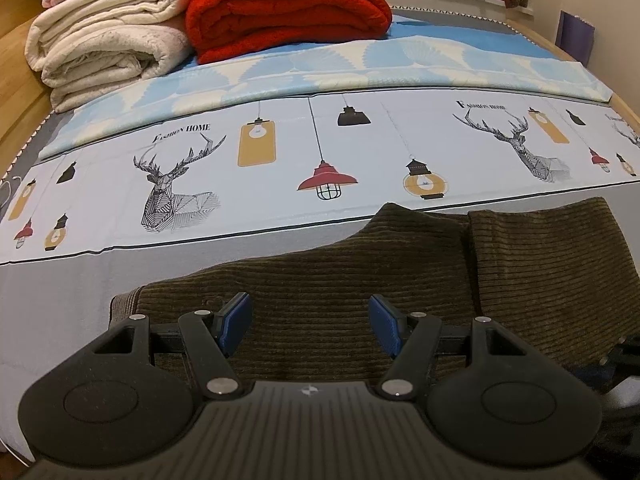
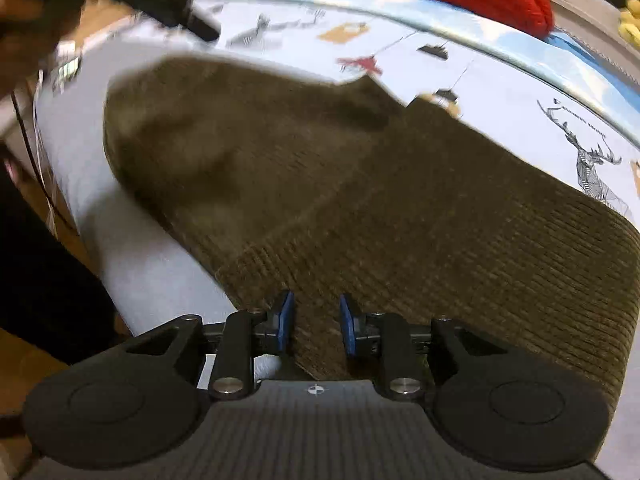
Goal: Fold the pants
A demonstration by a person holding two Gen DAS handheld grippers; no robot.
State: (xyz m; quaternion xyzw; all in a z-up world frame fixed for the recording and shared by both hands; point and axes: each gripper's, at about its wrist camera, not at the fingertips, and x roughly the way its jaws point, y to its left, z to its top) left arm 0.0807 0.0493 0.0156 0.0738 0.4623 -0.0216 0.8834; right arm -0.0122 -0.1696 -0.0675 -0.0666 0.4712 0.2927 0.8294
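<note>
Corduroy pants point(image 1: 360, 272) lie lower centre on our bed point(image 1: 60, 280), long axis left-right. Left gripper point(image 1: 310, 322) hovers wide open above them. Right gripper point(image 2: 316, 322), jaws loosely apart around the near edge, sits closer, so it probably grabs next.

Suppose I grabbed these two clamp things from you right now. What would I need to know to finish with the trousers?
Left gripper: open, holding nothing, poised over the brown corduroy pants.
Right gripper: open, with the near edge of the pants between its pads, not pinched.
The pants lie on the bed sheet, one part already laid over another.
Done: seemingly a first fold.
Left: probably take hold again, fold once more, smooth flat.
</note>
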